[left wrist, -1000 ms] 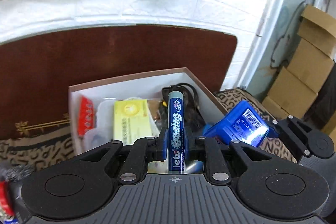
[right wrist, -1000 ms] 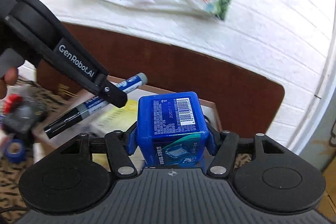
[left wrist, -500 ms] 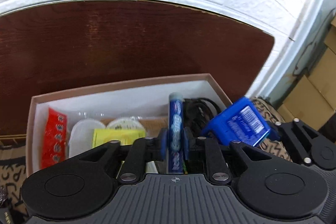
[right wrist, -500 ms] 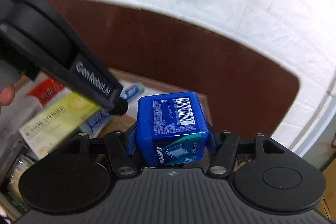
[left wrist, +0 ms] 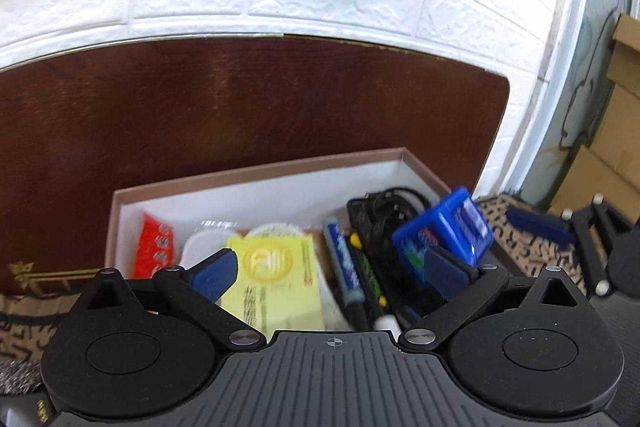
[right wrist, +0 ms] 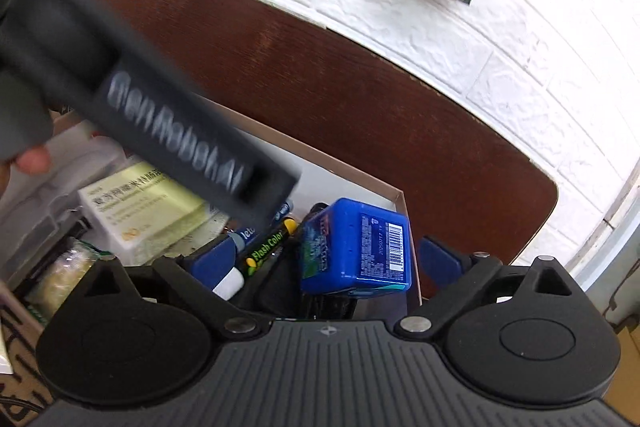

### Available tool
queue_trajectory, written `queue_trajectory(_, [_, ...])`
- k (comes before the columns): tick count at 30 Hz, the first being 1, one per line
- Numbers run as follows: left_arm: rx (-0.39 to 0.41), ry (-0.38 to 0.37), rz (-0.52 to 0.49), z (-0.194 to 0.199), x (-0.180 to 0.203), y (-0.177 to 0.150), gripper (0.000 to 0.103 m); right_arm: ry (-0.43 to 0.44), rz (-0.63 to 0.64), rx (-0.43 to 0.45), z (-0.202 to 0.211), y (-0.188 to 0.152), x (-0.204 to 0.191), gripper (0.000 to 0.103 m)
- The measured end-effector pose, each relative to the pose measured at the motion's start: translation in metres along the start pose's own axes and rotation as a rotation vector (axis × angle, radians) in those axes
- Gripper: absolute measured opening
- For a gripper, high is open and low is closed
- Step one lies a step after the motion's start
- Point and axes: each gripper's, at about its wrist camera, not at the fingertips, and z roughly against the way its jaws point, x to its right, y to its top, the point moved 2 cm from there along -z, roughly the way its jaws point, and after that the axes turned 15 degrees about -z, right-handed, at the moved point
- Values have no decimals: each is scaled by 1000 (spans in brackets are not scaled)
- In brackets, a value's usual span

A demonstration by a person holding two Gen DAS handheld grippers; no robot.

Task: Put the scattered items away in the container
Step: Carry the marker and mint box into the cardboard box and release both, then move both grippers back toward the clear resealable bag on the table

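Observation:
The cardboard box (left wrist: 260, 175) with white inner walls holds several items. My left gripper (left wrist: 330, 273) hangs over it, jaws opening wide, both pads bare. The blue marker (left wrist: 344, 267) it let go lies in the box beneath the gap, beside a black-and-green Flash Color pen (right wrist: 268, 247). My right gripper (right wrist: 326, 261) is also opening. The blue plastic case (right wrist: 356, 247) lies on black cables between its pads, touching neither. In the right wrist view the left gripper (right wrist: 180, 147) crosses the upper left, blurred.
A yellow-and-white packet (left wrist: 276, 267), a red sachet (left wrist: 154, 247) and white lids fill the box's left half. A dark brown board (left wrist: 240, 99) and a white brick wall stand behind. Patterned cloth (left wrist: 516, 227) lies under the box; cardboard cartons (left wrist: 600, 147) stand at the right.
Both grippers came down over the box and opened. The marker dropped from the left one and the blue case from the right one, and both now lie in the box.

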Motion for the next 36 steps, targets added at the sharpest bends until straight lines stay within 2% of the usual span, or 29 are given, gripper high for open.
queue_trajectory(3, [-10, 16, -29, 13, 5, -4, 103, 2, -14, 21, 15, 5, -1, 101])
queue_trajectory(10, [9, 44, 3, 56, 5, -12, 103, 35, -12, 84, 51, 15, -2, 102])
queue_trajectory(18, [48, 56, 34, 120, 6, -33, 103, 95, 2, 166, 107, 21, -30, 103])
queue_trajectory(26, [46, 118, 68, 182, 3, -102, 103, 206, -4, 189, 160, -20, -77, 103])
queue_trajectory(36, [-38, 175, 91, 216, -9, -191, 103, 410, -22, 58, 188, -78, -155, 103])
